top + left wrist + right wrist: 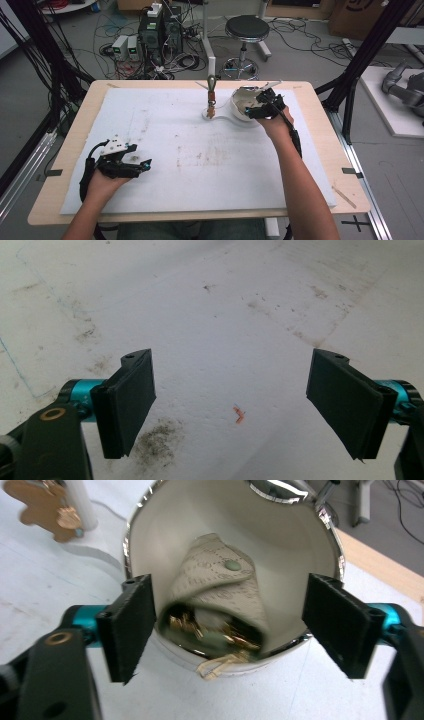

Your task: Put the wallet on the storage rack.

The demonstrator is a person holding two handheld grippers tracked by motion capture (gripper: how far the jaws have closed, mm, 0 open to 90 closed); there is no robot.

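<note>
Stained white foam sheeting [200,165] covers the wooden table [65,165], with a cabled floor, computer boxes and a black stool [246,27] beyond at twelve o'clock. No brand, label or writing is legible anywhere.

Toward one o'clock on the sheet lies a white bowl [240,107] with a shiny chrome rim, tipped so its mouth faces the right gripper [260,106]. Inside, in the right gripper view, sits a beige stitched pouch [220,580] with a snap button, gold-coloured bits [185,625] spilling at its low edge. The right gripper's [235,625] jaws stand wide apart at the bowl's mouth, clamping nothing. Just left of the bowl, a white stand [212,80] carries a small brown hanging charm [42,507].

At eight o'clock the left gripper [142,165] rests low over the sheet, jaws wide apart and empty.
</note>
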